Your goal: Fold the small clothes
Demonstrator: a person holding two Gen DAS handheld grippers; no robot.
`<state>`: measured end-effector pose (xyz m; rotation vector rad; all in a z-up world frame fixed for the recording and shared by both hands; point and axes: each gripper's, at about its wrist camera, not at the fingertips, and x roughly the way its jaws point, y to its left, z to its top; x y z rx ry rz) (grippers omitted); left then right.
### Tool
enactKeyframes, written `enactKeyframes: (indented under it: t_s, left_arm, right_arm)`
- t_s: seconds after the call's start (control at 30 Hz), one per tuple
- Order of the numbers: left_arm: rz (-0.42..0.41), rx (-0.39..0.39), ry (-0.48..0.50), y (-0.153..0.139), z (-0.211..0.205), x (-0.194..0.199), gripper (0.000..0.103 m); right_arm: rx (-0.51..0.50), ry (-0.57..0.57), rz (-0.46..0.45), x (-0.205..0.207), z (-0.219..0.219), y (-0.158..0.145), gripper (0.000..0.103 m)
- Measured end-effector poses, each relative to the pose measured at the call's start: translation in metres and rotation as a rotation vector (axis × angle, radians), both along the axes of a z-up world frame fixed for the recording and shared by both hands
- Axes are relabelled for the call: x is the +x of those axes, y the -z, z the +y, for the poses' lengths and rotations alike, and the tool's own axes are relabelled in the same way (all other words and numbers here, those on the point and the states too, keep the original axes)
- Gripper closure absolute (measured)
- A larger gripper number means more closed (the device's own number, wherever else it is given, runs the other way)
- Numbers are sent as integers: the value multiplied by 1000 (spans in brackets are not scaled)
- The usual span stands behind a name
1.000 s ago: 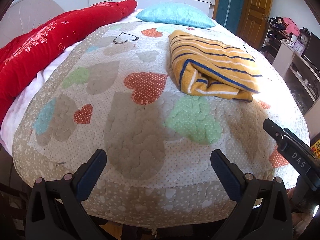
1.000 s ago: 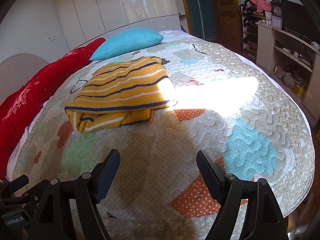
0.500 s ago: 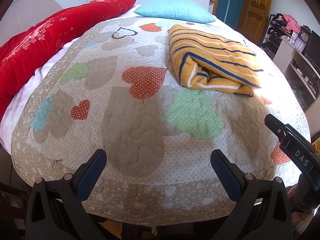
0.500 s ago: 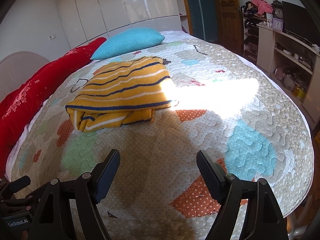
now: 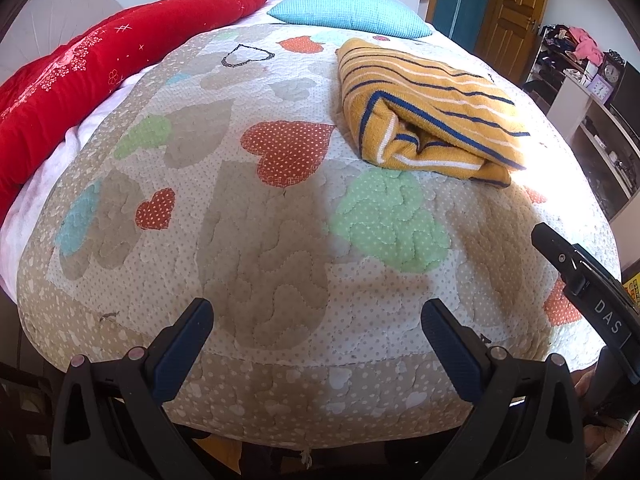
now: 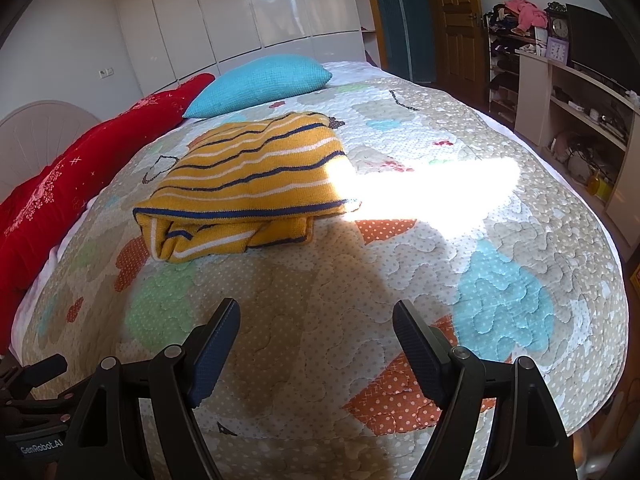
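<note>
The sweater (image 6: 244,184) is seen ahead-left of the right gripper (image 6: 316,344), which is nearer. Both it and the left gripper (image 5: 316,344) are held spread, empty.

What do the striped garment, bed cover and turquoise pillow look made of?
Striped garment: likely soft knit, with ribbed rows and a thick folded edge, matte. Bed cover: looks like quilted cotton patchwork, with wavy stitch lines, dotted prints and puffy relief. Turquoise pillow: seemingly a waffle or coarse-weave fabric, showing a fine grid texture, matte.
</note>
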<state>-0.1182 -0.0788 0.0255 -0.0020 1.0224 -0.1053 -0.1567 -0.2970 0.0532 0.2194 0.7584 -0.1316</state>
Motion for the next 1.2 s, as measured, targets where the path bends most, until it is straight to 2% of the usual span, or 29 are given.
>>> enactKeyframes:
  t_s: [0.5, 0.67, 0.73, 0.83, 0.93, 1.0, 1.03, 1.1, 1.17, 1.2]
  left_arm:
    - [16, -2, 5, 3, 1, 2, 0]
    - [13, -9, -4, 2, 8, 10, 0]
    - [-1, -23, -9, -6, 13, 22, 0]
    - [-77, -58, -35, -32, 19, 49, 0]
    - [-169, -37, -18, -58, 8, 86, 0]
    - [-186, -13, 27, -63, -6, 113, 0]
    - [-179, 11, 47, -60, -14, 127, 0]
    - [-160, 58, 65, -48, -29, 149, 0]
    - [-109, 128, 54, -26, -37, 166, 0]
    - [-69, 151, 46, -12, -38, 170, 0]
  right_arm:
    - [-7, -4, 4, 4, -2, 2, 20]
    - [-25, -22, -84, 39, -15, -30, 22]
    - [22, -53, -120, 65, -21, -46, 42]
    - [86, -110, -121, 110, -22, -52, 50]
    - [109, -118, -42, 149, -22, -34, 50]
    - [181, -127, 41, 165, -25, -9, 50]
    - [198, -120, 67, 167, -28, 2, 49]
    - [226, -108, 41, 161, -35, 10, 47]
    - [229, -116, 40, 157, -37, 12, 45]
    - [213, -124, 47, 156, -37, 13, 41]
